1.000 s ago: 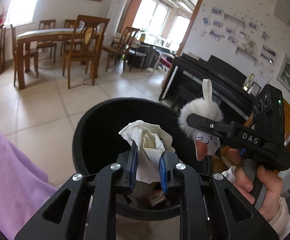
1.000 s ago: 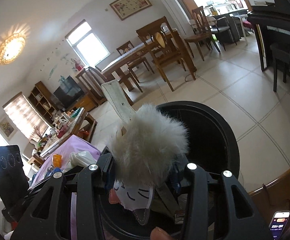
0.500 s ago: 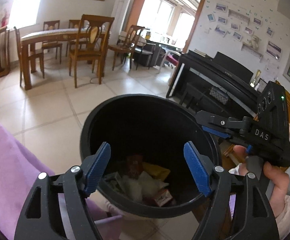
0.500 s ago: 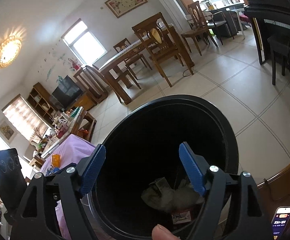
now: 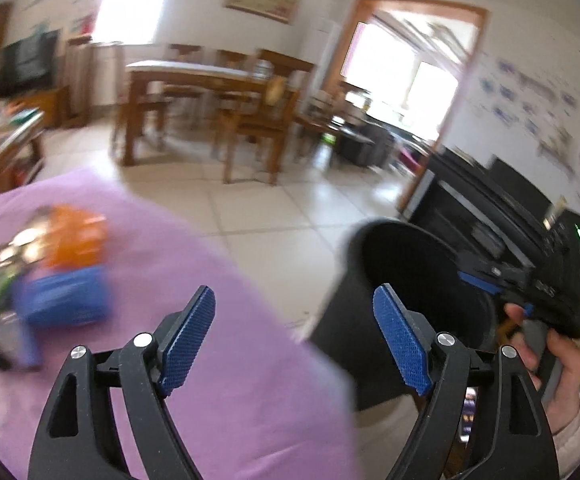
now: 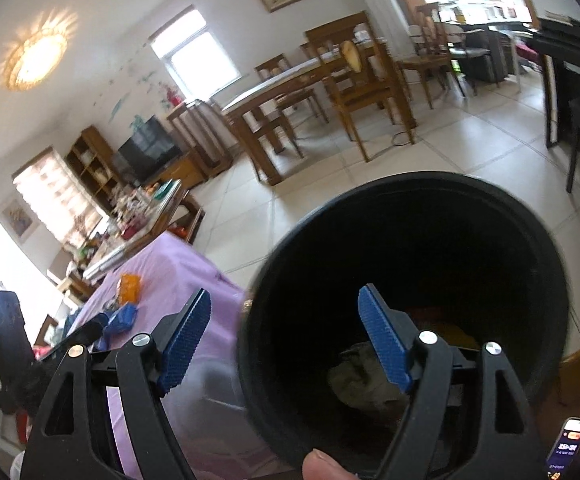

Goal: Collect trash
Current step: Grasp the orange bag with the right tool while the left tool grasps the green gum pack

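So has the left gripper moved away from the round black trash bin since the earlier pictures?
Yes. The left gripper, jaws just opened and empty, swung leftward: the black trash bin now sits right of it, purple tablecloth beneath.

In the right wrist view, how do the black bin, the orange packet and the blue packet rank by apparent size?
1. black bin, largest, though it is also nearest the camera.
2. and 3. orange packet and blue packet on the purple cloth: both small and look alike, so not ranked.
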A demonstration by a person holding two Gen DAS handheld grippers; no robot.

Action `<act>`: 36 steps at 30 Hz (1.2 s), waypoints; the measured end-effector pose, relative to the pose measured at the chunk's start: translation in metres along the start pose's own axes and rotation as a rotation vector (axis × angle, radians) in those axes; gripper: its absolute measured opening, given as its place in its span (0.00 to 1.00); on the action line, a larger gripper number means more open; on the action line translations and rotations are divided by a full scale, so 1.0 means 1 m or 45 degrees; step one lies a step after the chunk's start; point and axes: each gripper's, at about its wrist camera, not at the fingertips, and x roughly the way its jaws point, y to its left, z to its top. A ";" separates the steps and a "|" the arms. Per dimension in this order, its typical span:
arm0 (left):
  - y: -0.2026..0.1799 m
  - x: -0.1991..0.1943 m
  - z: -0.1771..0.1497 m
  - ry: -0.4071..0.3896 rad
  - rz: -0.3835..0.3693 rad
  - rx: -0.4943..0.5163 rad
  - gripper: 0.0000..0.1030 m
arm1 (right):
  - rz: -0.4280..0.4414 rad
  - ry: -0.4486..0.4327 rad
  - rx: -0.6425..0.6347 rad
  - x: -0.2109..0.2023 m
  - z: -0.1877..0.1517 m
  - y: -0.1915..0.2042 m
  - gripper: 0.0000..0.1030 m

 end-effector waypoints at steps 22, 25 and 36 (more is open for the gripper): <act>0.217 -0.046 0.008 0.212 0.296 -0.124 0.37 | 0.284 0.272 -0.347 0.101 -0.034 0.196 0.74; 0.217 -0.036 0.012 0.228 0.299 -0.109 0.37 | 0.275 0.284 -0.380 0.110 -0.033 0.206 0.74; 0.226 -0.026 0.013 0.200 0.273 -0.210 0.33 | 0.212 0.409 -0.478 0.199 -0.015 0.259 0.74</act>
